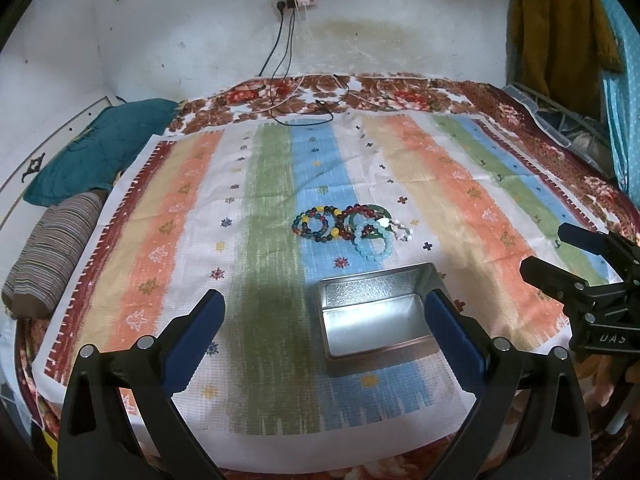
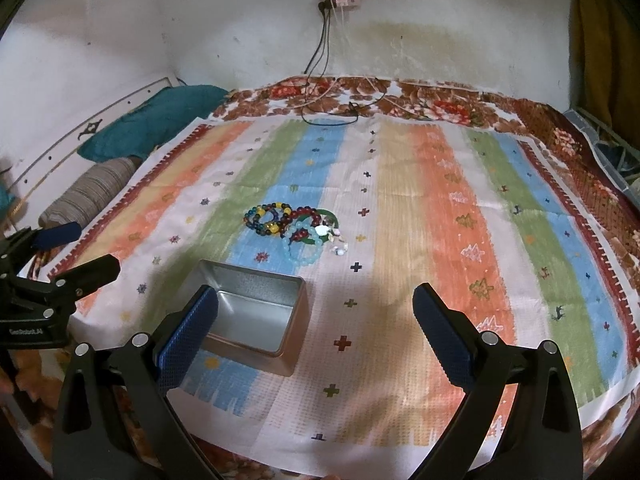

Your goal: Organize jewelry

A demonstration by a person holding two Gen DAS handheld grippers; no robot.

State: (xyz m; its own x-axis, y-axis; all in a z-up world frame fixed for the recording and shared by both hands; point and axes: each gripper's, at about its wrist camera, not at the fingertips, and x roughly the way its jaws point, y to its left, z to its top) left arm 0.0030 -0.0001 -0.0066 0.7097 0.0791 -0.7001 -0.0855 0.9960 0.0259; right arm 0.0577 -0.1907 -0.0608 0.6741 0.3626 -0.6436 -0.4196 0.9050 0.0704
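Note:
A pile of bead bracelets point(image 1: 348, 226) lies mid-cloth: multicoloured beads, a dark red strand, a green bangle point(image 1: 370, 210), a pale blue bracelet point(image 1: 374, 246) and a clear crystal piece. The same pile point(image 2: 296, 228) shows in the right wrist view. An open, empty metal tin point(image 1: 378, 314) point(image 2: 252, 316) stands just in front of the pile. My left gripper point(image 1: 326, 306) is open and empty above the near cloth, the tin near its right finger. My right gripper point(image 2: 314, 308) is open and empty, the tin by its left finger. Each gripper shows at the other's view edge.
A striped cloth point(image 1: 280, 208) covers a floral blanket point(image 1: 400, 92) on the bed. A teal pillow point(image 1: 92, 152) and a striped bolster point(image 1: 52, 256) lie at the left. Charger cables point(image 1: 304, 108) trail from a wall socket onto the far edge. Clothes point(image 1: 560, 32) hang at the right.

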